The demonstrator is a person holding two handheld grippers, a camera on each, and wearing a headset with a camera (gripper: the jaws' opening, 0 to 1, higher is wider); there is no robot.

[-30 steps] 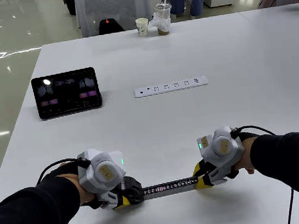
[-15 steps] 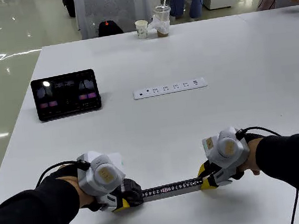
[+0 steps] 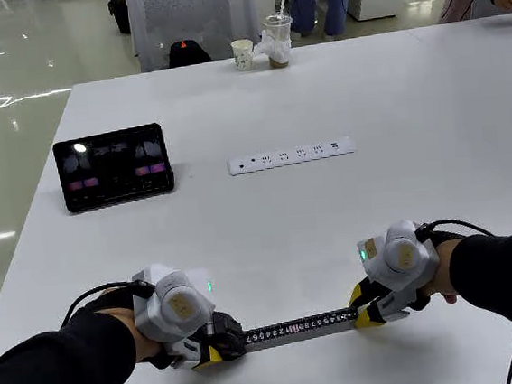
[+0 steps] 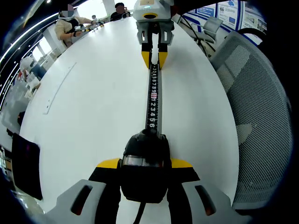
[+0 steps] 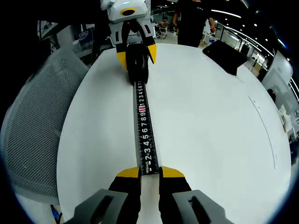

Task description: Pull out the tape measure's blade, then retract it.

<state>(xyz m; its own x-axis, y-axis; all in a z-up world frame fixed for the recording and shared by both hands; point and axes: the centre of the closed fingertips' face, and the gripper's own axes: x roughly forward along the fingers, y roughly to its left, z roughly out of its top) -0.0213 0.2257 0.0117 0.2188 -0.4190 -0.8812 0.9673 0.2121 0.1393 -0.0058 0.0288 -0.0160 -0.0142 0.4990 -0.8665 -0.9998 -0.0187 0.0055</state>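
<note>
The black tape measure case [image 3: 227, 336] [image 4: 145, 161] sits low over the white table near its front edge, with my left gripper [image 3: 215, 348] [image 4: 145, 164] shut on it. Its blade [image 3: 298, 326] [image 4: 153, 95] [image 5: 144, 132] runs out to the right, numbers showing. My right gripper [image 3: 362, 313] [image 5: 149, 172] is shut on the blade's end. In the right gripper view the case [image 5: 137, 55] lies far ahead between the left gripper's yellow-tipped jaws. In the left gripper view the right gripper [image 4: 154, 57] grips the blade tip at the far end.
A dark tablet [image 3: 113, 164] lies at the left of the table [image 3: 392, 97]. A white power strip [image 3: 291, 155] lies in the middle. Cups [image 3: 243, 53] [image 3: 278, 35] stand at the far edge. A mesh chair [image 4: 261, 107] stands beside the table.
My right gripper has moved rightward with the blade's end, so more blade shows between the grippers. The left gripper holds the case in about the same place.
</note>
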